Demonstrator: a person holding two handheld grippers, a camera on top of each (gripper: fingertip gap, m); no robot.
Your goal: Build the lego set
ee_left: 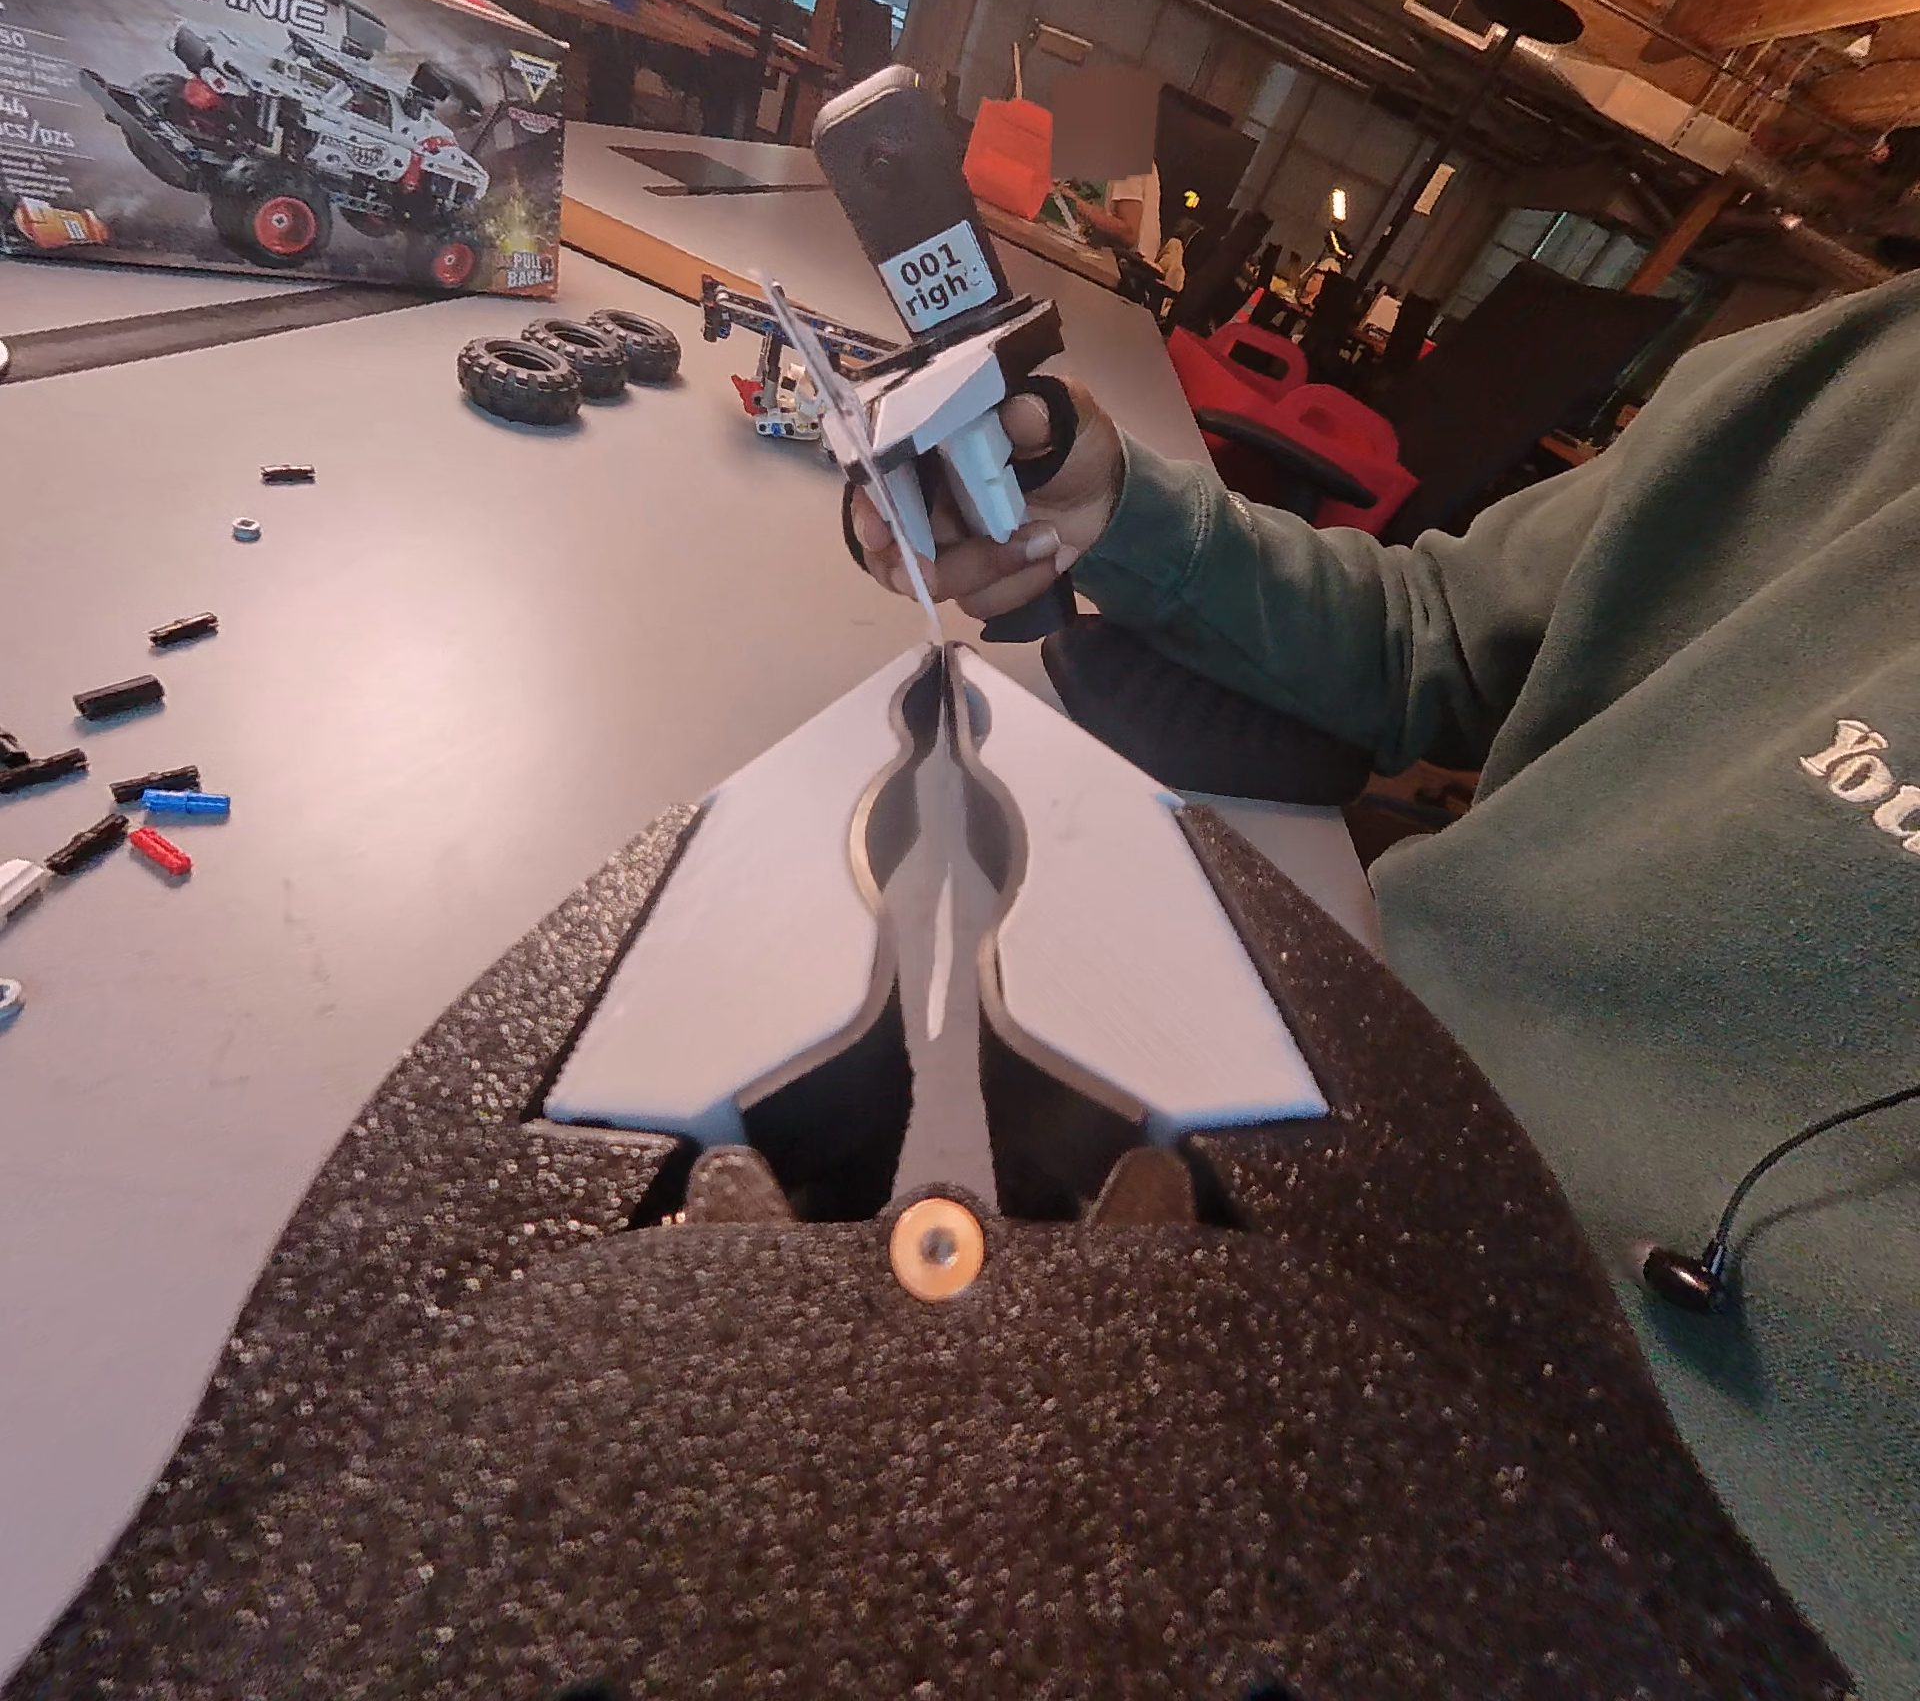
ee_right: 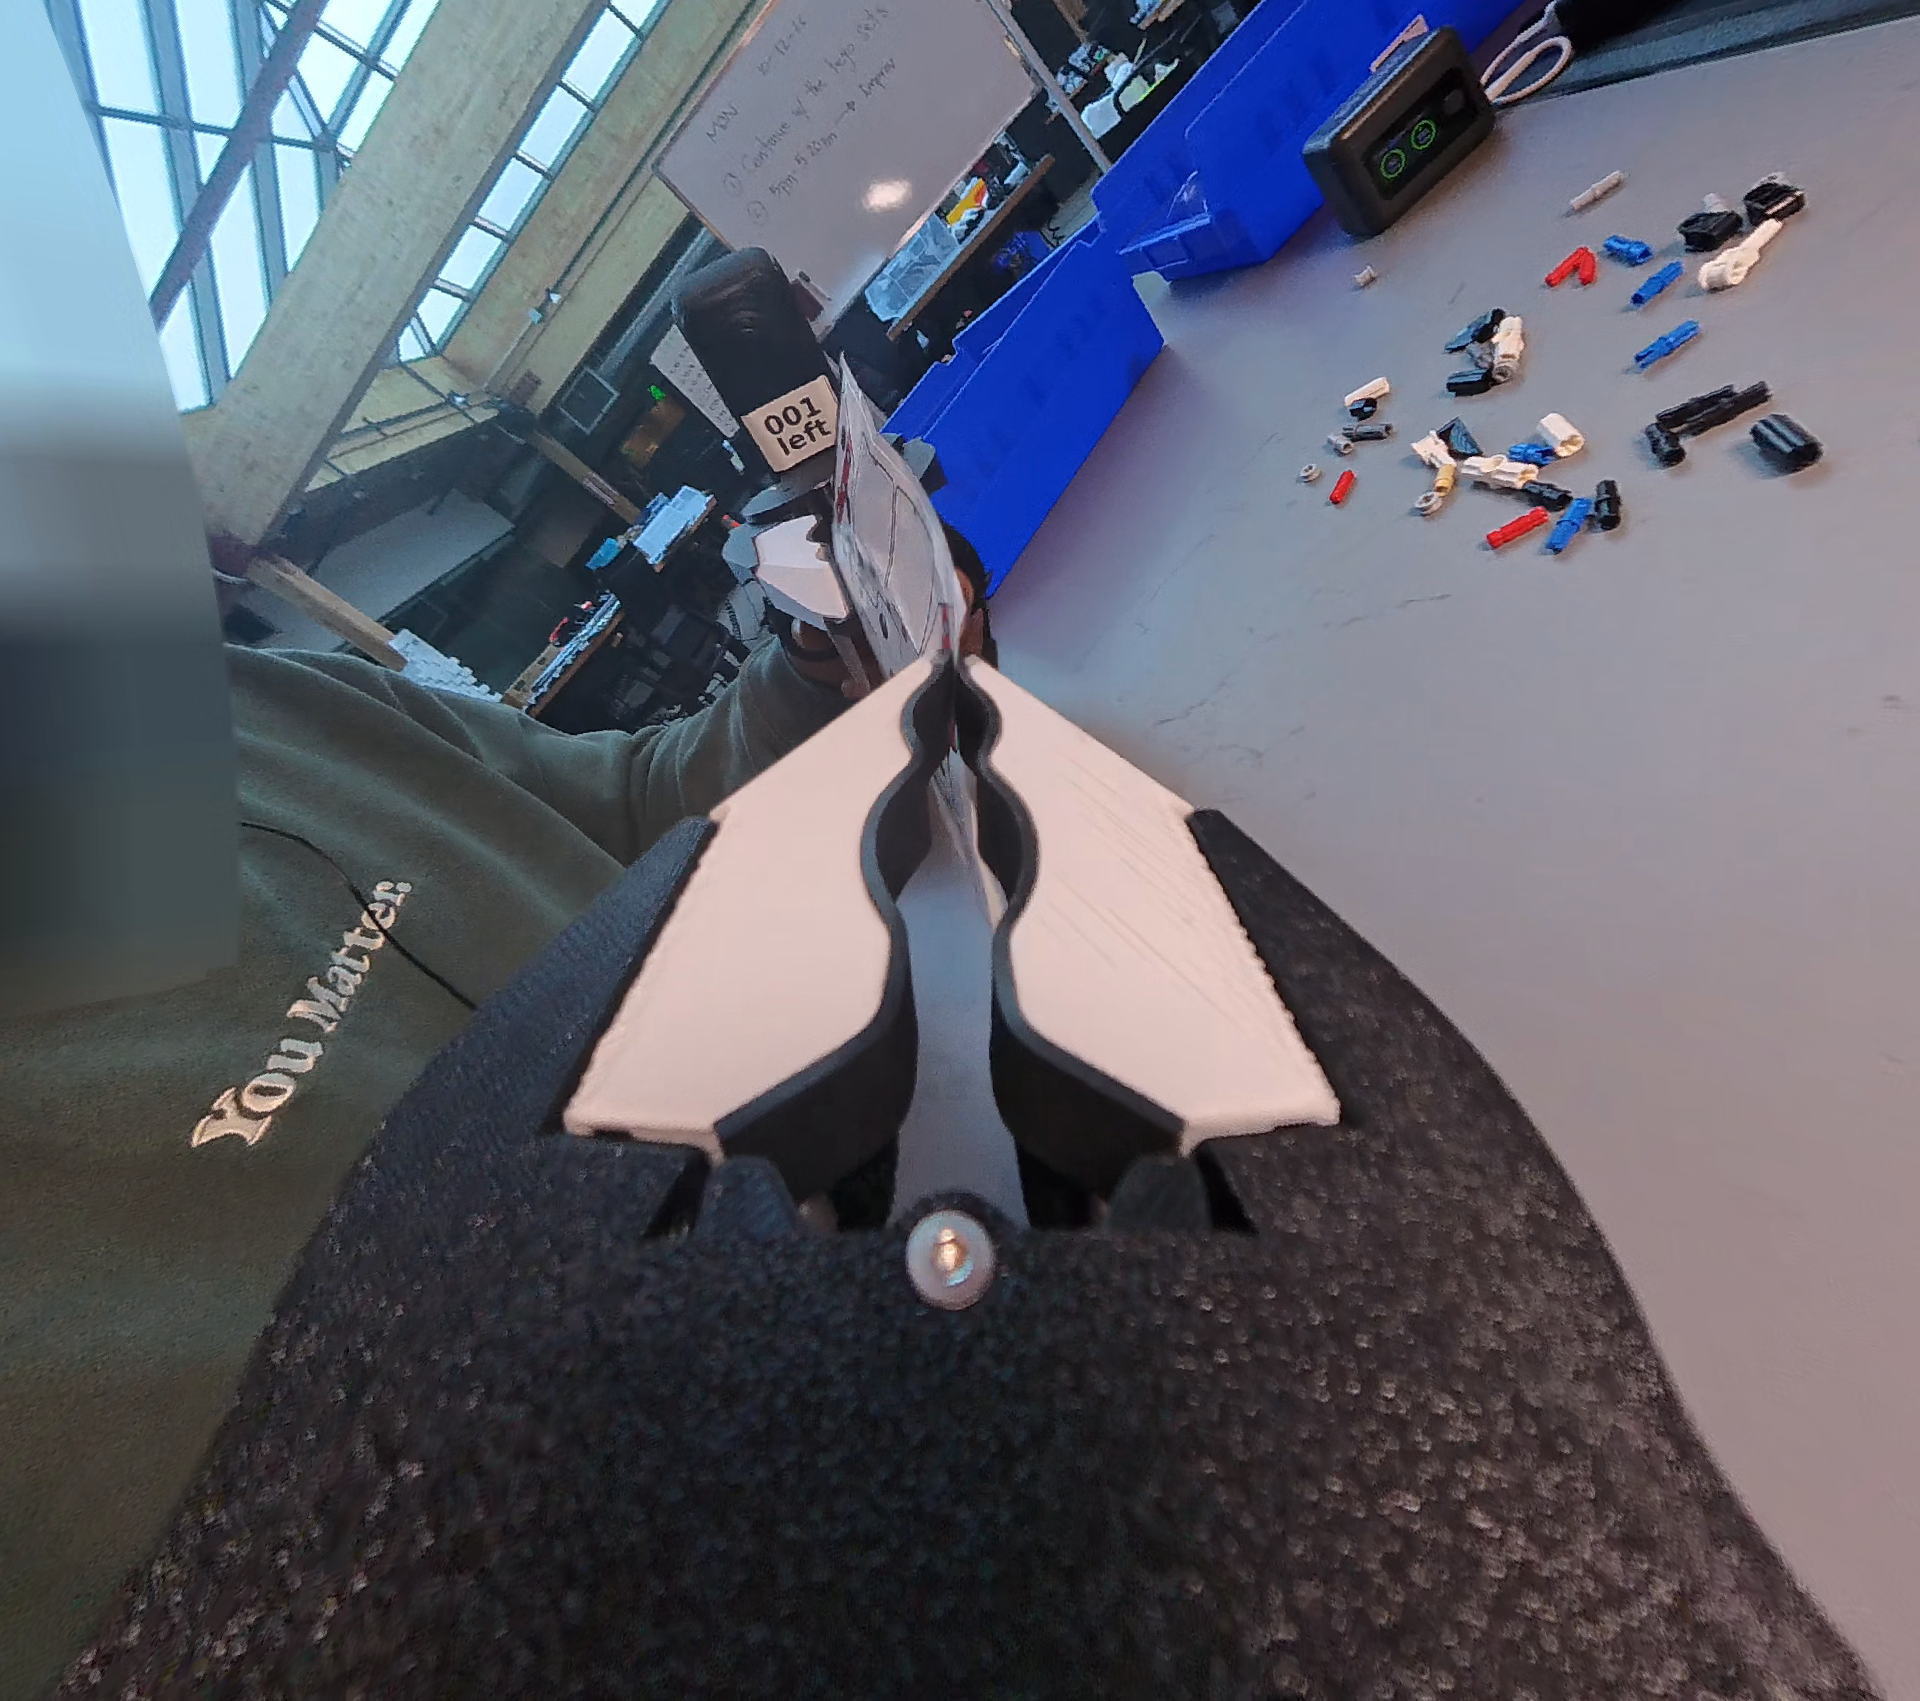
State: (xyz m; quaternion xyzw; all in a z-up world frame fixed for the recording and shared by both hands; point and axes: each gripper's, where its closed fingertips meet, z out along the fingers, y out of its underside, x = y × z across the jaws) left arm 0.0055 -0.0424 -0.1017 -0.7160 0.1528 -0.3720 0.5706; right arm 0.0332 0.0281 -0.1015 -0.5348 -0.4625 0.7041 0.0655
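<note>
A thin printed sheet [ee_right: 894, 550], held edge-on above the grey table [ee_right: 1455, 820], sits away from scattered small lego pieces [ee_right: 1538, 425] and three black tyres [ee_left: 566, 363].

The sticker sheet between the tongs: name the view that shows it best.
Right wrist view: the sticker sheet turns its printed face to the camera, pinched by both tongs. The left wrist view catches it only edge-on, a thin white sliver.
</note>
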